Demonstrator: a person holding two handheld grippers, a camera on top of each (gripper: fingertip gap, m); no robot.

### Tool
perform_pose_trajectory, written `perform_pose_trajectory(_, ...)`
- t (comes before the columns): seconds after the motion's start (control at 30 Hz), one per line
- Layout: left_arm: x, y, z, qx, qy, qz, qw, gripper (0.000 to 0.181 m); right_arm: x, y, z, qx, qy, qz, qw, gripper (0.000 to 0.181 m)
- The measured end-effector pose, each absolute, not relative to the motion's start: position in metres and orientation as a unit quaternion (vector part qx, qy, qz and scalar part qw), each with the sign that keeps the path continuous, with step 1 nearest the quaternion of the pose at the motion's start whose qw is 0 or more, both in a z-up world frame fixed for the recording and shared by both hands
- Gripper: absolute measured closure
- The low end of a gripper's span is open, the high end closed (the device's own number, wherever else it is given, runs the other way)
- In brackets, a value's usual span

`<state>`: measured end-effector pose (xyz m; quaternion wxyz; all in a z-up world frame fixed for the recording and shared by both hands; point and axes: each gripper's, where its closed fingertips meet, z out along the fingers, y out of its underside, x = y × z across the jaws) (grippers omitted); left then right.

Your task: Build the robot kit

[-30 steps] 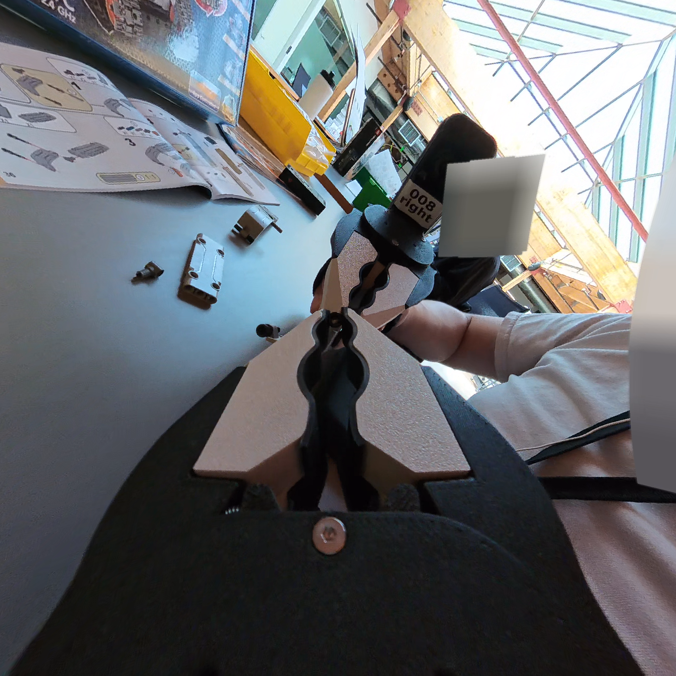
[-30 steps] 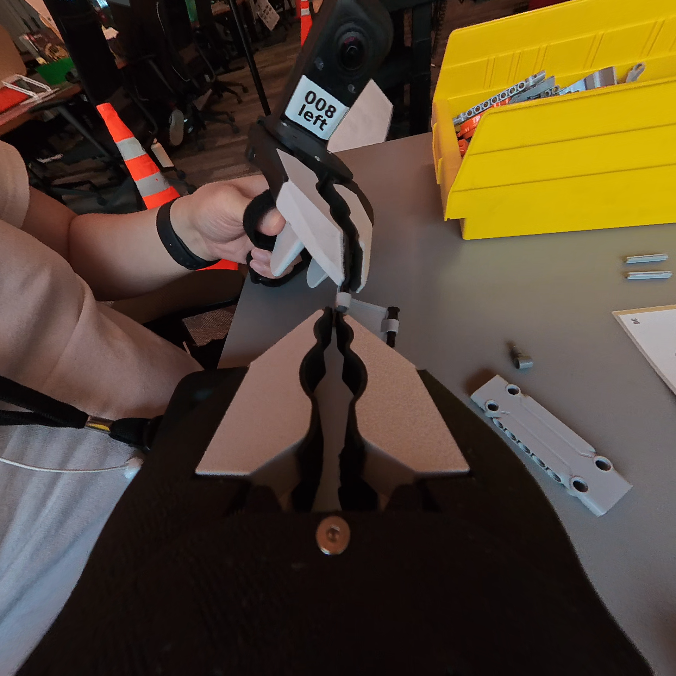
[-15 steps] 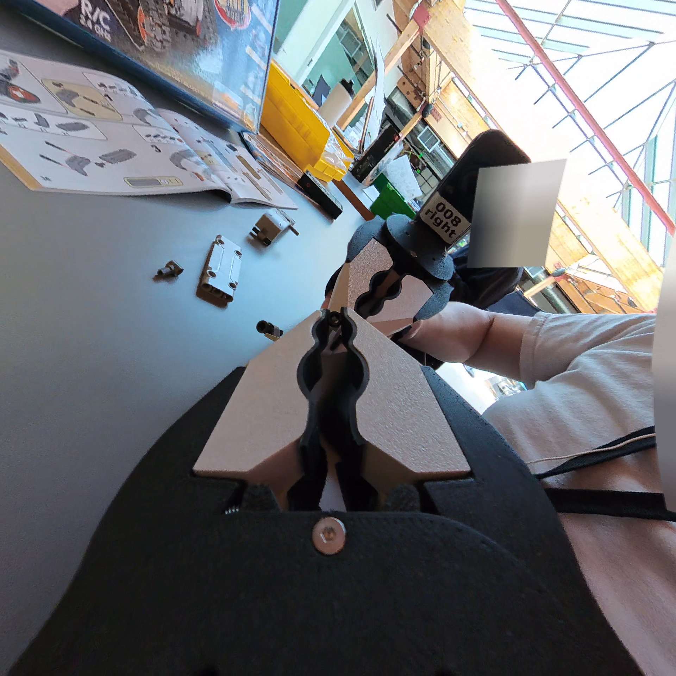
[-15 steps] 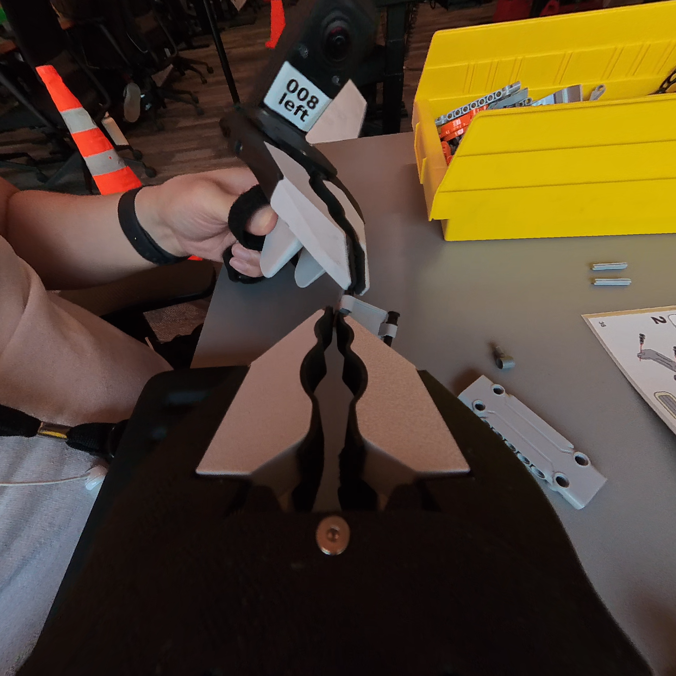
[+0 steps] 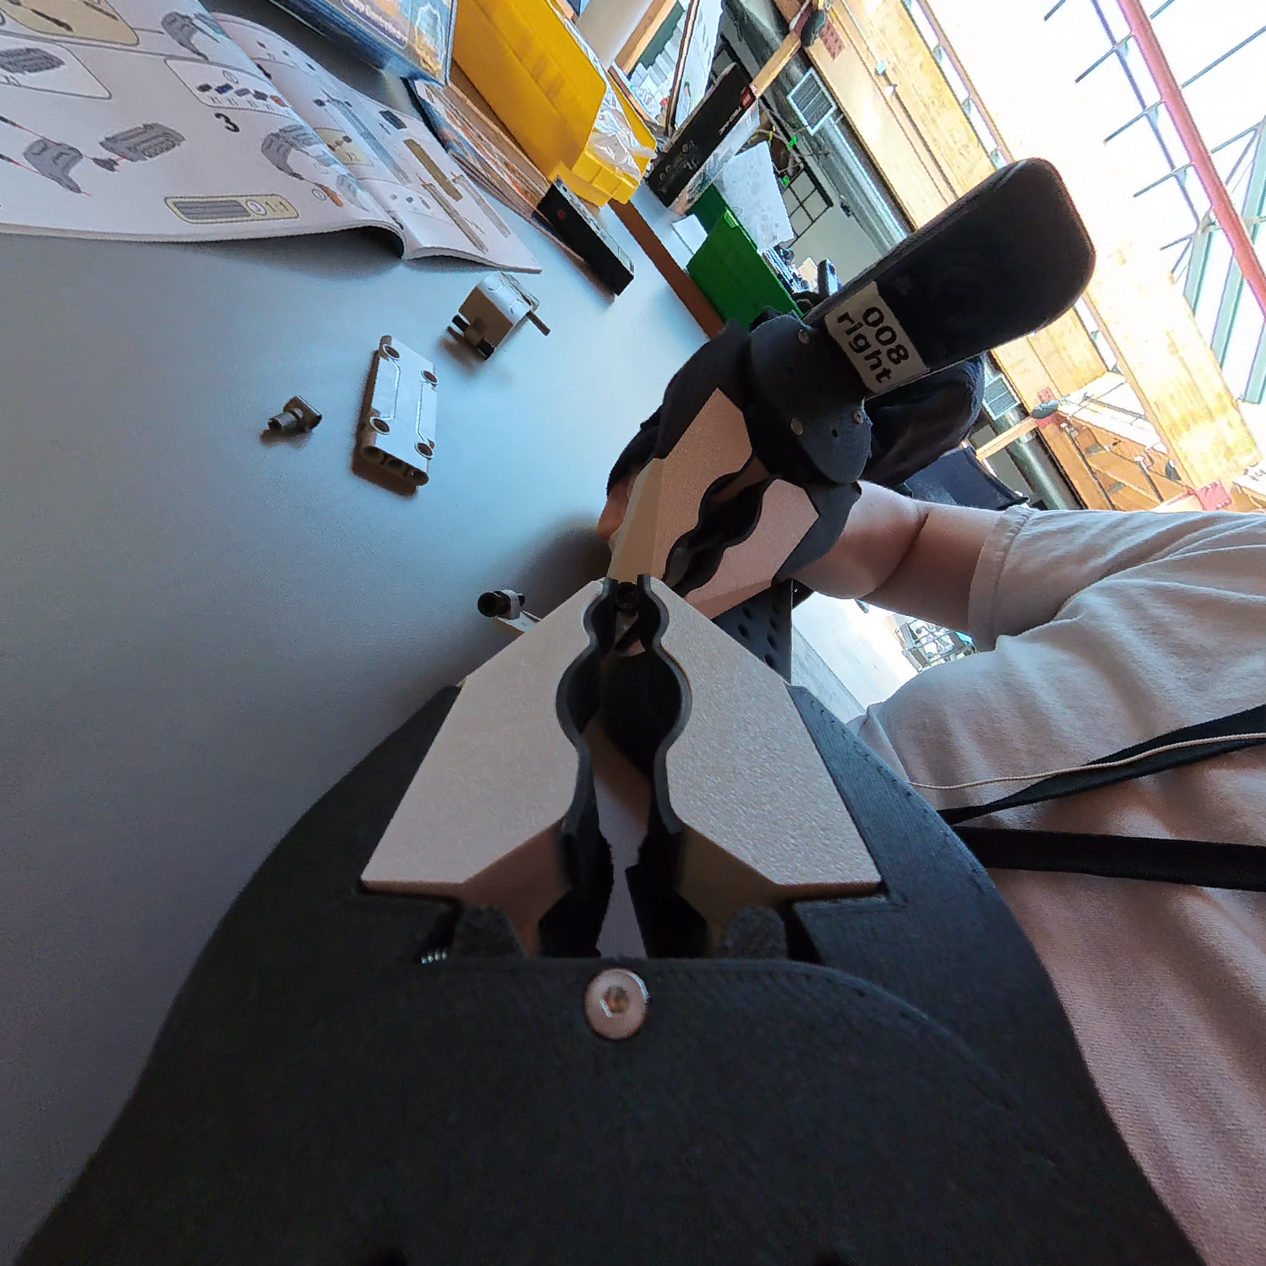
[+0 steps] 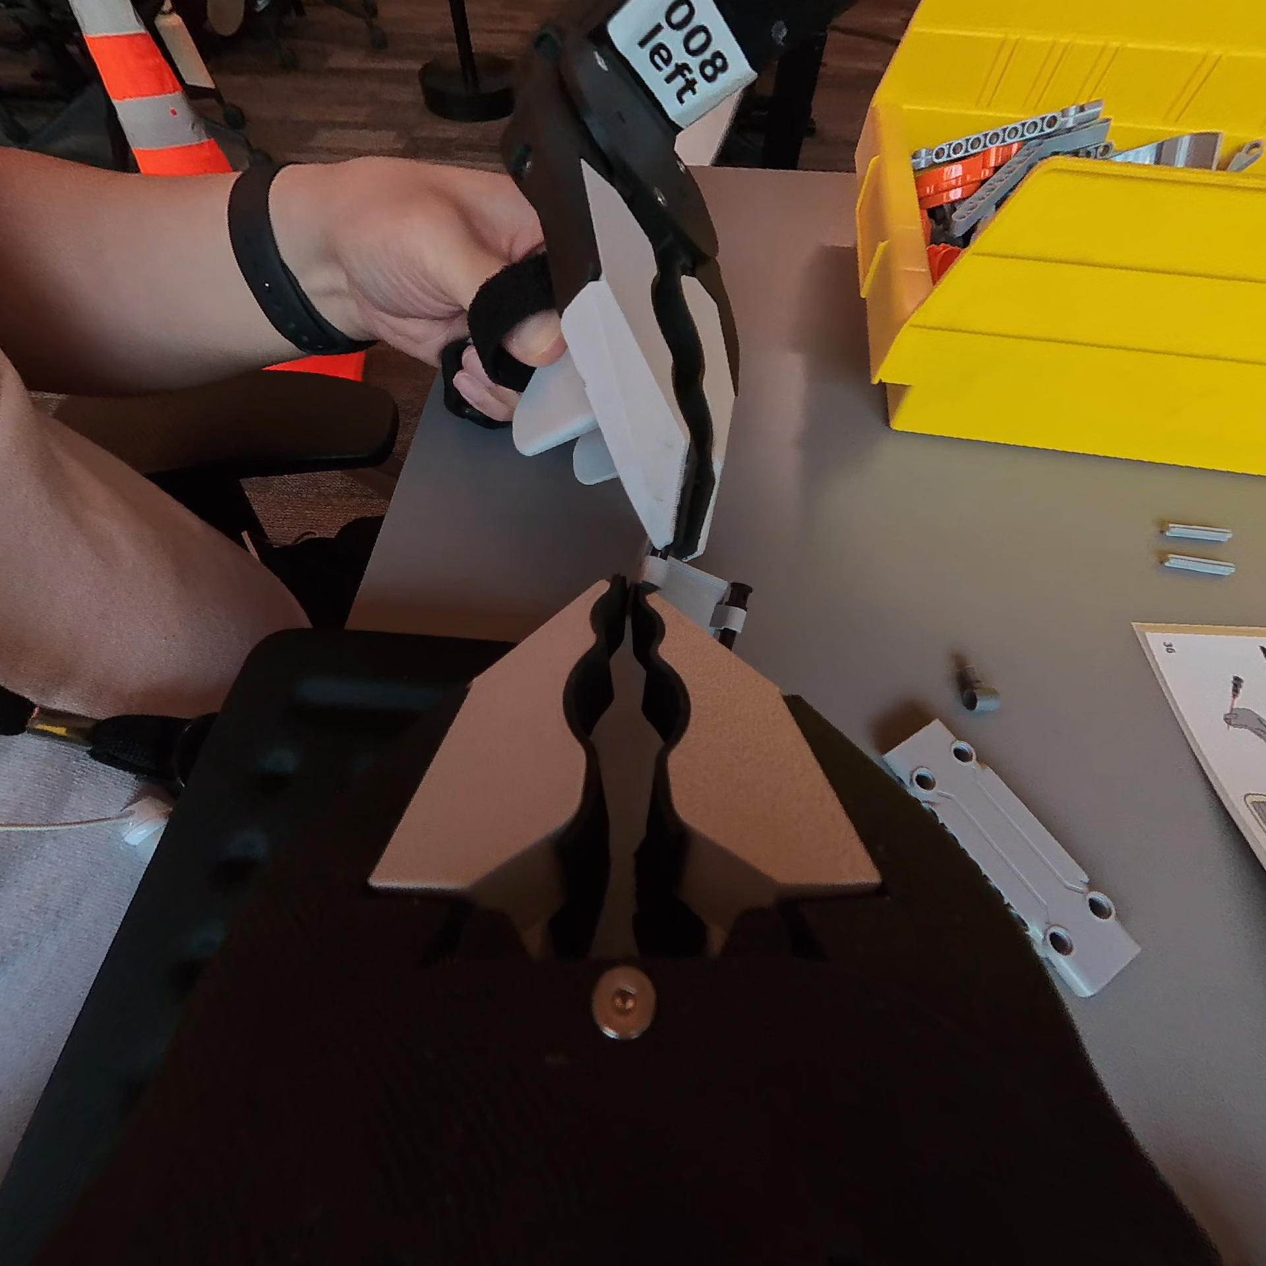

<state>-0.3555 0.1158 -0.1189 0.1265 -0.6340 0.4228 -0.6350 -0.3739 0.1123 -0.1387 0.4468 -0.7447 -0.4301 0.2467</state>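
My left gripper (image 5: 625,590) is shut on a small black pin (image 5: 625,599) at its tips. My right gripper (image 6: 627,588) is shut on the near end of a small light grey part (image 6: 695,582) with a black pin (image 6: 738,596) through its far end. The two grippers meet tip to tip just above the grey table (image 6: 890,616) near its edge. In the right wrist view the left gripper (image 6: 675,544) comes down steeply from above onto the grey part. In the left wrist view the right gripper (image 5: 651,579) stands just behind my fingertips, and the grey part (image 5: 517,620) sticks out to the left.
A flat grey panel (image 6: 1007,849), a small grey connector (image 6: 976,692) and two short grey axles (image 6: 1195,548) lie on the table. Yellow bins (image 6: 1096,308) of parts stand at the back. An open instruction booklet (image 5: 205,137) and a small grey block (image 5: 493,312) lie farther off. Left and right tips are no more than a few centimetres apart. The left tips stand about 11 cm off the small grey connector (image 6: 976,692). Look for it in the left wrist view (image 5: 302,414) too.
Both grippers stay shut and tip to tip. The left gripper has come closer and stands steeper over the grey part; the right gripper has tilted to the right in the left wrist view.
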Motion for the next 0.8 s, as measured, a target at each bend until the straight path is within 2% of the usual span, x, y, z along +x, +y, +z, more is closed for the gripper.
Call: perform_pose_trajectory(0.8, -0.3514, 0.1230, -0.1197, -0.662, 0.376, -0.629, 0.158, 0.177, -0.3698, 0.1181, -0.1392, -0.756, -0.411, 0.239, 0.449, 0.181)
